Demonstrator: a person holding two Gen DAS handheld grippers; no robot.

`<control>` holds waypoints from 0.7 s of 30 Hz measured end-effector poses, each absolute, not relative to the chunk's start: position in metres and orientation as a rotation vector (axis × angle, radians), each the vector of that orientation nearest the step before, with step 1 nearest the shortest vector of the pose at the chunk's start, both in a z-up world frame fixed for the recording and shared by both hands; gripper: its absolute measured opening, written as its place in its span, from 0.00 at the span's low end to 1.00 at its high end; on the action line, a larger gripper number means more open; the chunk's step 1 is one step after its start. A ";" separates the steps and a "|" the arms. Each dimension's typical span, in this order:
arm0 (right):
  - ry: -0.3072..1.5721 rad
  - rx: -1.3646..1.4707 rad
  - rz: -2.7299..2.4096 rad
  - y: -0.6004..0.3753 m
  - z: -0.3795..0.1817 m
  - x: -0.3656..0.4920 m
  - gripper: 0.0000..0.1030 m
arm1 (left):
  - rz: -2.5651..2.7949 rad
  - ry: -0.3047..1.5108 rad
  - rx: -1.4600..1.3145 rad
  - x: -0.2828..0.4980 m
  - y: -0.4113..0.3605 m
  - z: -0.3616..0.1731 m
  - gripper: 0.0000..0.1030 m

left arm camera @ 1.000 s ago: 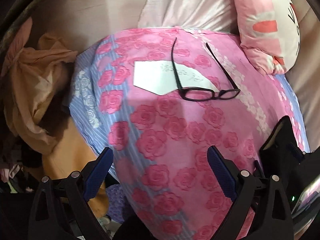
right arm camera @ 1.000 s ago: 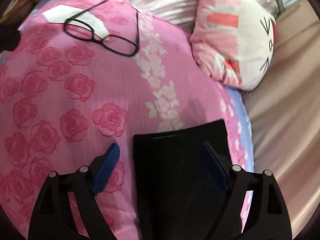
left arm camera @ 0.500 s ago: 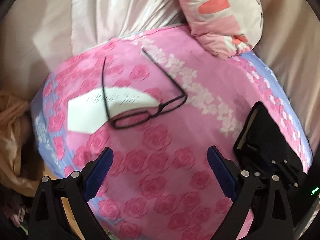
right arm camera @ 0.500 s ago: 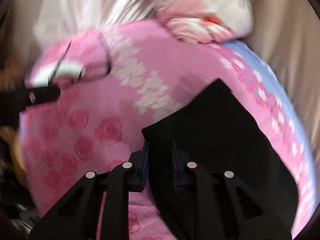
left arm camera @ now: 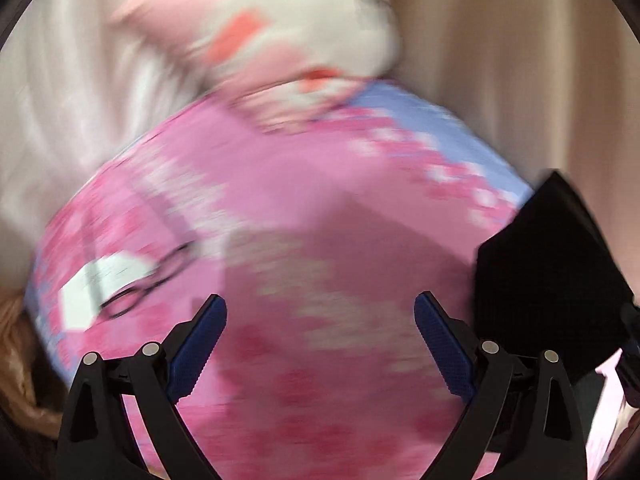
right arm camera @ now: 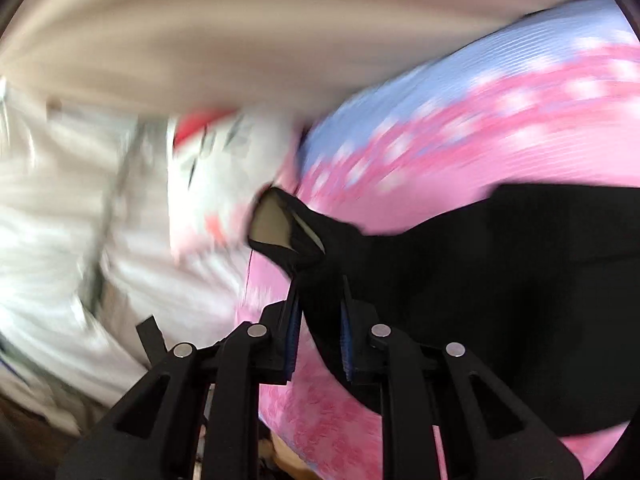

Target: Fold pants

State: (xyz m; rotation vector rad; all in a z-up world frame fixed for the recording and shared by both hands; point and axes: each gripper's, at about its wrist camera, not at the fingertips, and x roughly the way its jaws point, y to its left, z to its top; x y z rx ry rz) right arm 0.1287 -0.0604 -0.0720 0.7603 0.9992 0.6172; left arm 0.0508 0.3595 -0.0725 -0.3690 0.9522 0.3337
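Between the blue pads of the right gripper [right arm camera: 318, 320], the black pants [right arm camera: 500, 272] are now pinched; a second ago those jaws stood wide. The pants lift off the pink blanket [left arm camera: 304, 208] near its right edge. The left gripper [left arm camera: 320, 344] stays wide, holding nothing.

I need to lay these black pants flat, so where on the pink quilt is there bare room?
Bare quilt lies mid-bed, between the glasses on paper and the black pants held by the right gripper. Crowded: around the glasses and under the cartoon pillow.
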 end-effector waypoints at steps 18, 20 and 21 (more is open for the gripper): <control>0.901 1.032 0.296 -0.304 -0.185 0.004 0.16 | -0.121 1.126 0.127 0.120 0.001 -0.122 0.91; 0.853 1.011 0.312 -0.312 -0.171 -0.002 0.16 | -0.125 1.126 0.126 0.120 -0.007 -0.121 0.91; 0.859 0.995 0.301 -0.317 -0.173 -0.004 0.16 | -0.124 1.120 0.128 0.119 -0.010 -0.120 0.91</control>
